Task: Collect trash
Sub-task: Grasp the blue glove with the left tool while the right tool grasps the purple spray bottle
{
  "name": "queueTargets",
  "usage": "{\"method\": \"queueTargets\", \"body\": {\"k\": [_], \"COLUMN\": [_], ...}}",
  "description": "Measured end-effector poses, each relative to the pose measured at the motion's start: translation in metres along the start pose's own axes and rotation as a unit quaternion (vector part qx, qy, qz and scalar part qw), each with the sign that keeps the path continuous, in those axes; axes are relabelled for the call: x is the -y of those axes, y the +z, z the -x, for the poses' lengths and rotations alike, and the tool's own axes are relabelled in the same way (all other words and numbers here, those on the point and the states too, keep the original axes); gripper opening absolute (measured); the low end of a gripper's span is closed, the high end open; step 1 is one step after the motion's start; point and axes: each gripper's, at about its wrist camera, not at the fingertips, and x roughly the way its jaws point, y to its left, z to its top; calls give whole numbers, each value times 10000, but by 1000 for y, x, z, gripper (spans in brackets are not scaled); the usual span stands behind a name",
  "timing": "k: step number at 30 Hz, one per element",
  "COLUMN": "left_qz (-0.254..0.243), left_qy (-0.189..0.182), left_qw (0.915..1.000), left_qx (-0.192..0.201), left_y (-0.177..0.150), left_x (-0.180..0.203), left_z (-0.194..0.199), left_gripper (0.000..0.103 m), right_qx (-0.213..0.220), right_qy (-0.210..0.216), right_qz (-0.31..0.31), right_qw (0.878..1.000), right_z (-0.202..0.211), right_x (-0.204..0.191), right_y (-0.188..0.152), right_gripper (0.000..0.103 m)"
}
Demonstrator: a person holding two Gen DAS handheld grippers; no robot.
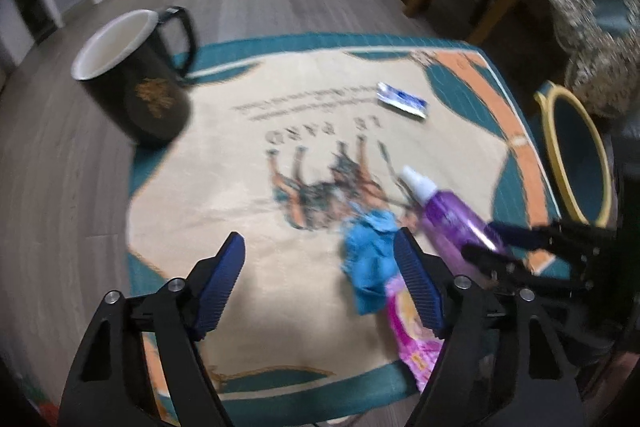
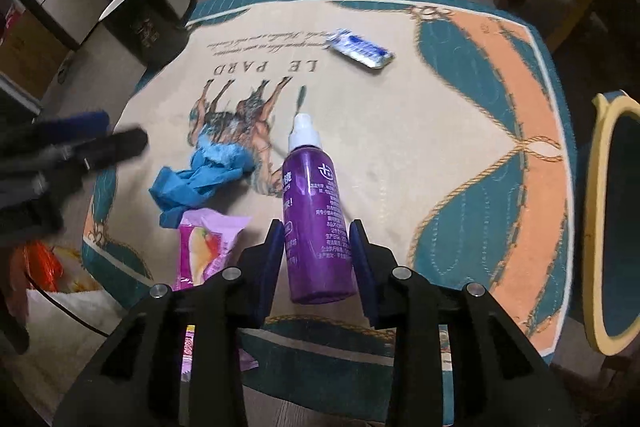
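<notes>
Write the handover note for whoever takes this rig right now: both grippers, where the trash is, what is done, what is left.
Right gripper: jaws around the purple bottle, pads at its sides; it lies on the mat, not lifted.
Left gripper: open, empty, above the mat; the crumpled blue glove lies by its right finger.
Other trash on the mat: pink wrapper beside the glove, blue-and-white packet at the far side.
Black mug stands at the mat's far left corner; teal bin with a yellow rim stands to the right.
Done: nothing seen collected yet.
Left: bottle, glove, wrapper, packet.
</notes>
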Motion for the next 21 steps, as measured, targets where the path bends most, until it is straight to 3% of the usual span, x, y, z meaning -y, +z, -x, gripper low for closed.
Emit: {"method": "queueTargets", "body": {"k": [5,7,10,11,12,21], "left_qz": [-409,-473,-481,-492,-520,-642], "left_qy": [-4,48,-49,-86,-95,72], "left_qw": [9987,9980,9971,9969,9969,9966], "left_qx": [-289,-420,-594,-605,-580,-503], "left_y": [-6,-8,-10,-10,-9,-4], "left_x": [22,25,28,29,31,35], "left_z": [-20,-29,-41,-44,-44,-47], "left_gripper": [73,67,54,47,32,27], "right_qx": [-101,-170,-303,-308,-319,-174], "right_qy": [-160,-244,-256,-249,-299,-342], "right_qz": [-184,-265,-389,-394,-338,-140], "right_qw": [9997,9992,9985,9984,9985,9992], "right_z": [-3,-5,-12,-13,-15,-19], "right_x": [13,20,27,29,28,22], "right_y": [-2,-3,-6,-6,-5,7], "right_gripper": [33,33,33,33,33,32]}}
